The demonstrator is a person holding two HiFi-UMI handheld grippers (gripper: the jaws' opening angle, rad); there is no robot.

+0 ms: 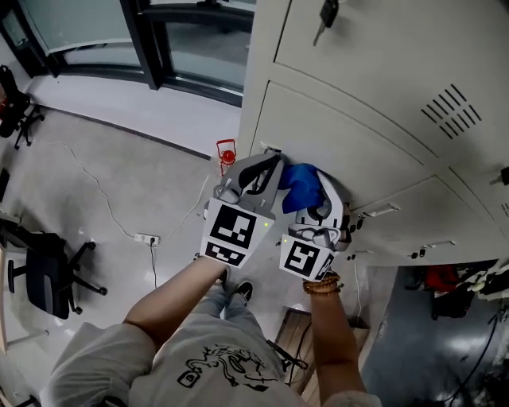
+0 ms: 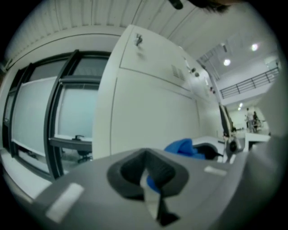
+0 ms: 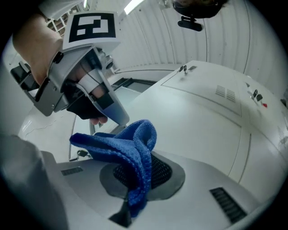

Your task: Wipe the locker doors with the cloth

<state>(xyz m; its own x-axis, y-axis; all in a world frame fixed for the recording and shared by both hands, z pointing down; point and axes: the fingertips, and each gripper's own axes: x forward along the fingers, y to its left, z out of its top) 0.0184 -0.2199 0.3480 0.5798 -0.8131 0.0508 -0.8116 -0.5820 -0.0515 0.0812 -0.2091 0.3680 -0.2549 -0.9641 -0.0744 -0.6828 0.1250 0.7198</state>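
Observation:
I stand right up against the pale grey lockers, facing the locker door [image 1: 358, 135]. My right gripper [image 1: 321, 187] is shut on the blue cloth [image 1: 301, 183], which bunches up out of the jaws in the right gripper view, cloth [image 3: 130, 148], right gripper [image 3: 135, 179]. My left gripper [image 1: 270, 167] sits just left of the cloth, its tip [image 3: 118, 117] nearly touching the folds. In the left gripper view the left gripper [image 2: 150, 179] has its jaws together, with a sliver of blue behind them and the cloth [image 2: 183, 147] to the right. The locker door [image 2: 148, 103] fills that view.
A key hangs in the upper locker [image 1: 326, 14]. On the floor are a small red object [image 1: 227, 151] by the locker corner, a power strip [image 1: 147, 238] with its cable, and an office chair [image 1: 44, 270] at far left. Dark-framed windows [image 1: 159, 40] run along the back.

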